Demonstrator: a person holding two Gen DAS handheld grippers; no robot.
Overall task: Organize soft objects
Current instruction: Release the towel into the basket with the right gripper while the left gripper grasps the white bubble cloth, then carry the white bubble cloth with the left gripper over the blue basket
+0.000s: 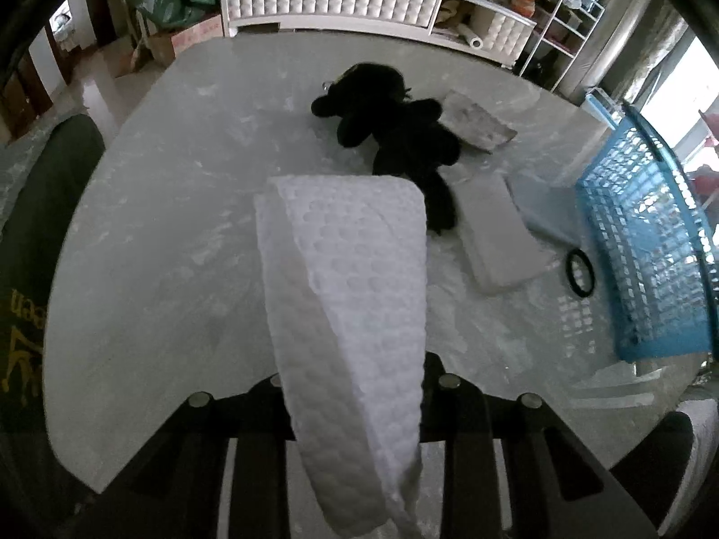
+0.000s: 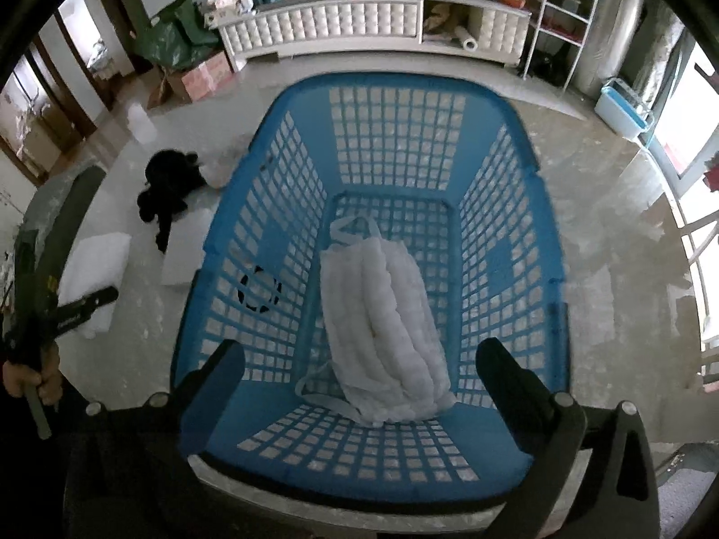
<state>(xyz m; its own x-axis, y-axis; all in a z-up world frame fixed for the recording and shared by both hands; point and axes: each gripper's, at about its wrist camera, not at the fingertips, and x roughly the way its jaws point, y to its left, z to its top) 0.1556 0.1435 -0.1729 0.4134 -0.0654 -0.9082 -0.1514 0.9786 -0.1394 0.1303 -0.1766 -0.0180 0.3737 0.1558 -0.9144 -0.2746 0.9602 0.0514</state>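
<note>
L wrist: L gripper (image 1: 355, 408) pinching white pad (image 1: 346, 287), lifted over desk (image 1: 157, 233); carry right to basket (image 1: 647, 247), keep clear of rim; black plush (image 1: 395, 134) far | R wrist: R gripper (image 2: 359, 368) spread, empty, over basket; white bundle (image 2: 386, 332) inside | grey marbled desk, cluttered room, white cabinet (image 2: 332, 27) far.

My left tool (image 1: 355, 408) is clamped tight and pointing steeply down, my right tool (image 2: 359, 359) has its fingers spread wide, also aimed steeply down.
</note>
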